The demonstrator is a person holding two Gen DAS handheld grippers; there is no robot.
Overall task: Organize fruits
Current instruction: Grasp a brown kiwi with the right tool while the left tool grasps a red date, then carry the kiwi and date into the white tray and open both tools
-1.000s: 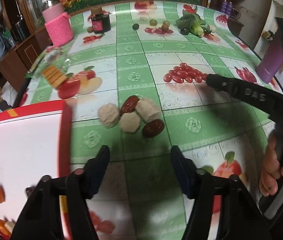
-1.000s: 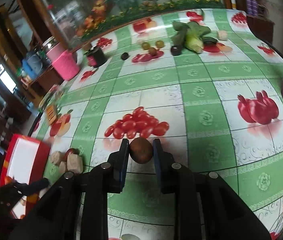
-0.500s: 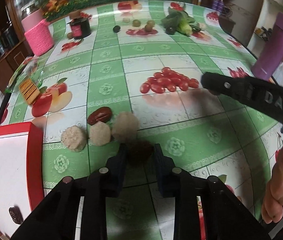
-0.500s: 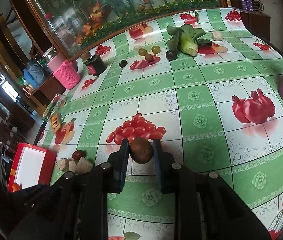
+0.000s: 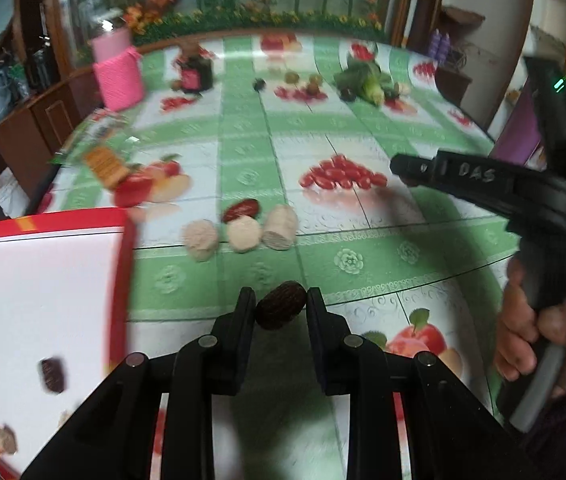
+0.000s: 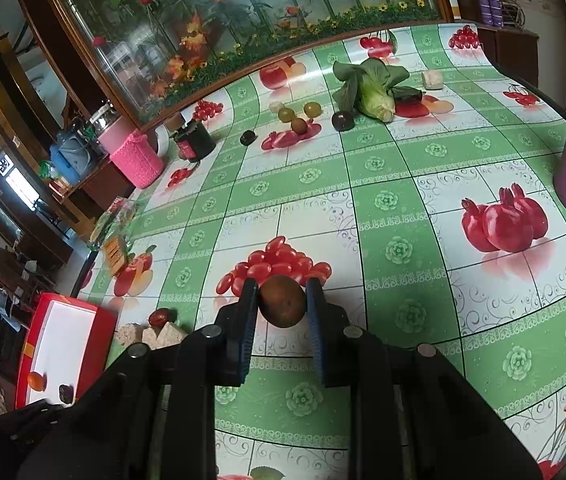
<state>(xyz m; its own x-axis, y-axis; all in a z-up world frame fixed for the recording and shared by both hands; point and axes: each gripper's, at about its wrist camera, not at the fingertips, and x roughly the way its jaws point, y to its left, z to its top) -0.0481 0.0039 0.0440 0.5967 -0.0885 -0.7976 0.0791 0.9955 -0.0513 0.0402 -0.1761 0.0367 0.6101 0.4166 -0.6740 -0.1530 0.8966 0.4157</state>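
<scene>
Biggest thing first: the worktop (image 6: 403, 208) with the green fruit-print cloth fills both views, and the left wrist view is smeared with motion blur, so that hand is clearly on the move. The red tray (image 5: 121, 280) with its white inside sits at the left edge of that view, and it already has a few bits in it at lower left, a dark date-looking piece and a couple of orange ones. What just changed: a second ago the left gripper (image 5: 277, 308) was gaping over the little pile with nothing in it, half a second ago it had dropped onto a dark date, and now that date (image 5: 281, 311) is clamped between its jaws and lifted off the cloth near bottom centre. The pile (image 5: 243, 228) in mid-frame is down to one red date plus three pale chunks, so four pieces still to go there, I'd guess. The right gripper (image 6: 283, 304) hasn't changed at all, jaws still pinched on a round brown fruit (image 6: 282, 301), hovering over the printed cherry tomatoes, well apart from the tray at lower left of its view. My read: both hands are loaded now, so the next stop is the tray, left one first since it's right beside it.
</scene>
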